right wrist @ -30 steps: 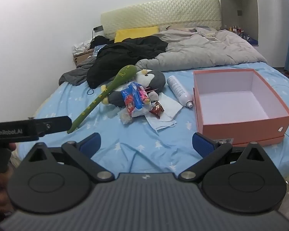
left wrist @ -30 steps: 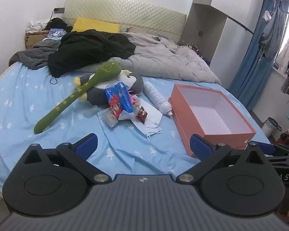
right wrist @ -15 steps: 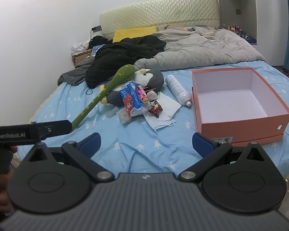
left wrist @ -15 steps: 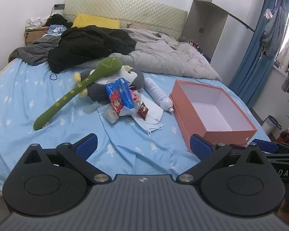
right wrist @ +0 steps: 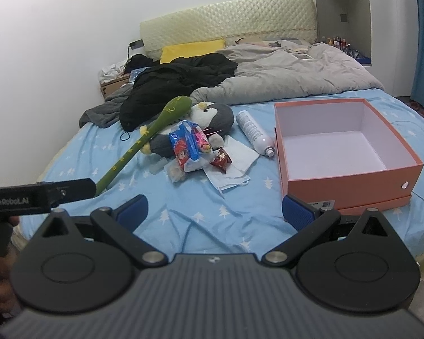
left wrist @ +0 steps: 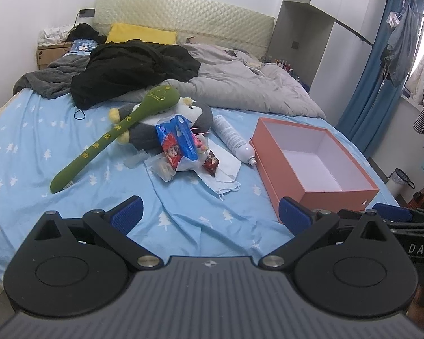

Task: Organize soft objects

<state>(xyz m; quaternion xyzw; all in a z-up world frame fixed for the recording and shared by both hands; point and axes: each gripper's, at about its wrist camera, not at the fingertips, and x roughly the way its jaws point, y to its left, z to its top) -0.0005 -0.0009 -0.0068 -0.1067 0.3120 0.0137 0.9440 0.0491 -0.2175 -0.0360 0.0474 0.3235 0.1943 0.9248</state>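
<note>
The orange box (right wrist: pixel 344 152) is sitting empty on the bed (right wrist: pixel 183 214); the penguin plush (right wrist: pixel 212 118) is lying under the green plush stick (right wrist: pixel 144 138) and snack packets (right wrist: pixel 188 144), risking spills. The left gripper (left wrist: pixel 209 212) and right gripper (right wrist: pixel 214 209) are gaping wide, holding nothing.

My left gripper (left wrist: pixel 209 214) is matt black plastic with ribbed grey on top, shiny metal screws and bumpy blue pads (left wrist: pixel 126 215). The bed sheet (left wrist: pixel 28 152) is soft, wrinkly blue cloth. The green plush stick (left wrist: pixel 110 138) looks fuzzy. The penguin toy (right wrist: pixel 212 121) is soft and furry. The snack bags (left wrist: pixel 178 144) are shiny, crinkly plastic. The orange box (right wrist: pixel 350 180) is smooth matt card. The white bottle (right wrist: pixel 254 132) looks smooth and a bit glossy.
</note>
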